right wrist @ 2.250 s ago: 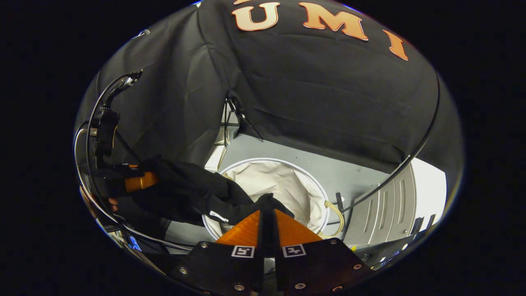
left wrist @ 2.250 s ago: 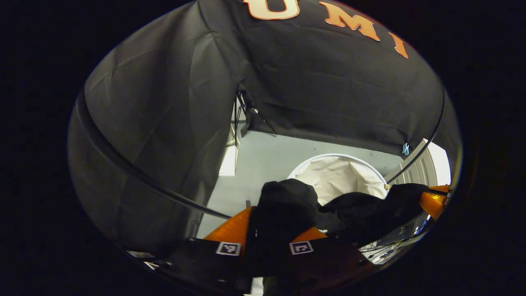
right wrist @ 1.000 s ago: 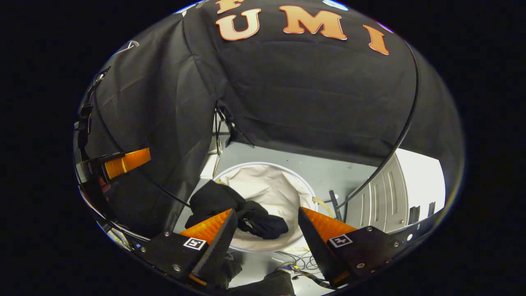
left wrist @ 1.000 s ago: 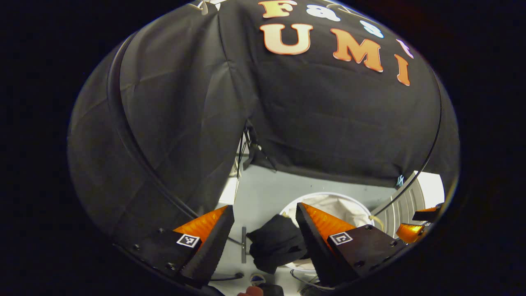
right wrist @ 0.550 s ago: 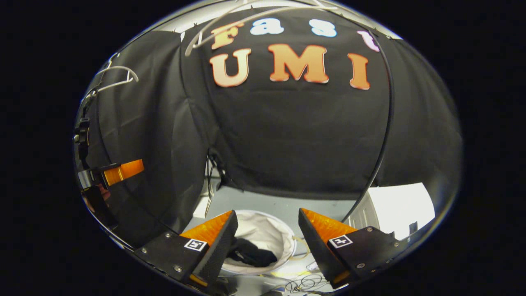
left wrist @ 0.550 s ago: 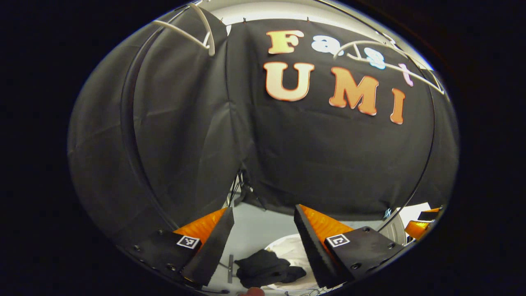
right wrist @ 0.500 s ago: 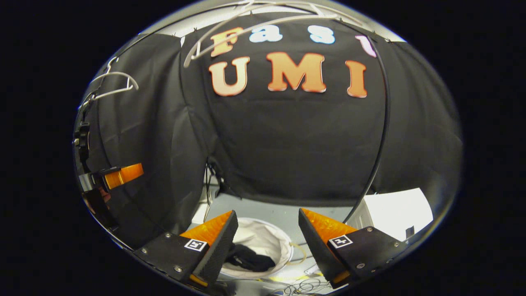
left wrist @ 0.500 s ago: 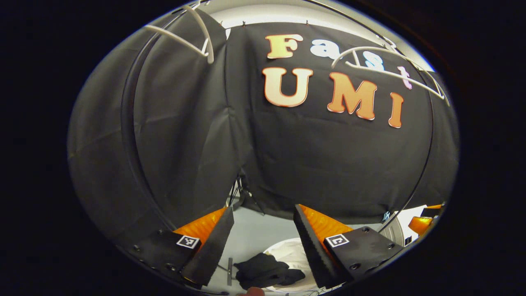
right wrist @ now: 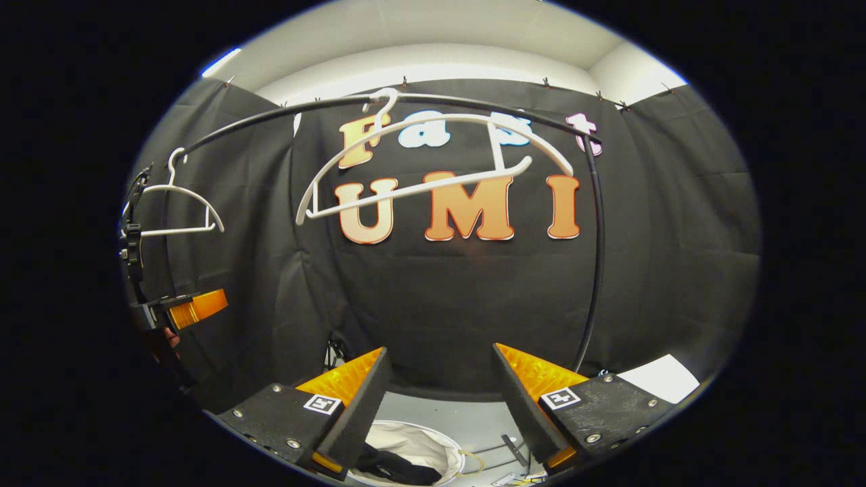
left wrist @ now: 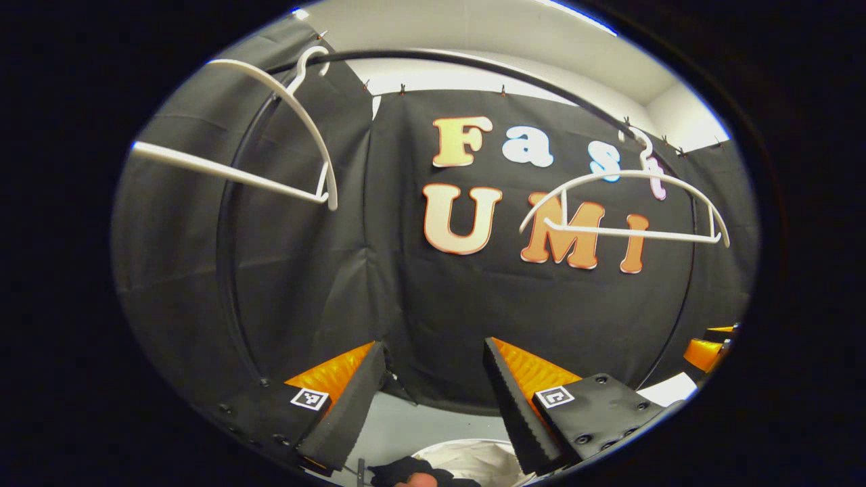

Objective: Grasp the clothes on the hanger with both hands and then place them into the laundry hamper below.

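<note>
The black clothes (right wrist: 396,467) lay inside the white laundry hamper (right wrist: 413,443) on the floor, low in the right gripper view, a dark bundle against the pale lining. In the left gripper view the same clothes (left wrist: 399,470) showed at the very bottom edge, just beside the white hamper (left wrist: 473,456), and I cannot tell from that view how much of them was inside. The left claw (left wrist: 433,379) was held with its two fingers wide apart and nothing was between them. The right claw (right wrist: 440,382) was also spread wide and held nothing. Both claws were well above the hamper and pointed toward the black cloth wall (right wrist: 473,291). On the curved black rail (right wrist: 473,105) two white hangers were hanging bare: one hanger (right wrist: 433,169) near the middle of the right gripper view, tilted, and another hanger (right wrist: 176,213) at the far left. The left claw (right wrist: 193,308) also showed at the left edge of the right gripper view, below that second hanger. The floor (right wrist: 467,419) around the hamper was grey.
</note>
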Motion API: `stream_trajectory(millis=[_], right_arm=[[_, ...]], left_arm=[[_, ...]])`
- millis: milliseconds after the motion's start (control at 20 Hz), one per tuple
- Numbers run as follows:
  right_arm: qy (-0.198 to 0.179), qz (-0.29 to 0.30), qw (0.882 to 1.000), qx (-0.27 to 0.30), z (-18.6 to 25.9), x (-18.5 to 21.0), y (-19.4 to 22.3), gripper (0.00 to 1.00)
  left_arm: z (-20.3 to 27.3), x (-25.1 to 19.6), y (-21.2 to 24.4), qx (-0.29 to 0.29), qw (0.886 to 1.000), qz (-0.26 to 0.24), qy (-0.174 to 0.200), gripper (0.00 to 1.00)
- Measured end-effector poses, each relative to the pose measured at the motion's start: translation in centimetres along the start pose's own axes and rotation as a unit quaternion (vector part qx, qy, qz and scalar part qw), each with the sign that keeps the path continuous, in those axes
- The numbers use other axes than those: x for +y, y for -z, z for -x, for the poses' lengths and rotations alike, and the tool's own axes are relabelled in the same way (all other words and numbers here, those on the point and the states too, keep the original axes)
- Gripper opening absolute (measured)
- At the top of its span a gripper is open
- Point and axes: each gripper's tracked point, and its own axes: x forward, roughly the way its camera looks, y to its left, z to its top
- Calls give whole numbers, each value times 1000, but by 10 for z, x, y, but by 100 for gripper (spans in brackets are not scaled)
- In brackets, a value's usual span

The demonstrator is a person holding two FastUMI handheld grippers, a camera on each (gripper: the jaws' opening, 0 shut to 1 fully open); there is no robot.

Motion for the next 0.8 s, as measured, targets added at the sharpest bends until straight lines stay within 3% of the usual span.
stream_trajectory(millis=[250, 350, 400, 450, 500, 550, 650, 700, 750, 800], right_arm=[[17, 7, 999, -46, 19, -15, -37, 92], [23, 8, 998, -65, 30, -22, -53, 83], [28, 11, 997, -74, 34, -26, -59, 100], [35, 14, 996, -78, 37, -32, -62, 92], [40, 14, 996, -79, 39, -36, -63, 92], [42, 8, 996, -82, 41, -37, -65, 100], [42, -5, 995, -85, 44, -37, -67, 100], [46, -4, 995, -89, 44, -40, -68, 92], [53, -1, 994, -91, 46, -45, -68, 92], [57, 0, 994, -90, 46, -47, -67, 92]], left_arm=[[13, -7, -28, -35, 999, -6, 14, 94], [18, -12, -34, -43, 999, 3, 22, 94], [20, -13, -37, -46, 999, 5, 23, 94], [22, -15, -39, -49, 998, 5, 24, 94], [24, -15, -40, -51, 998, 5, 26, 94], [26, -17, -41, -52, 998, 6, 30, 94], [27, -20, -45, -55, 998, 7, 35, 96], [28, -20, -48, -63, 997, 8, 35, 97], [29, -21, -51, -69, 997, 8, 36, 97], [29, -22, -51, -68, 997, 10, 37, 93]])
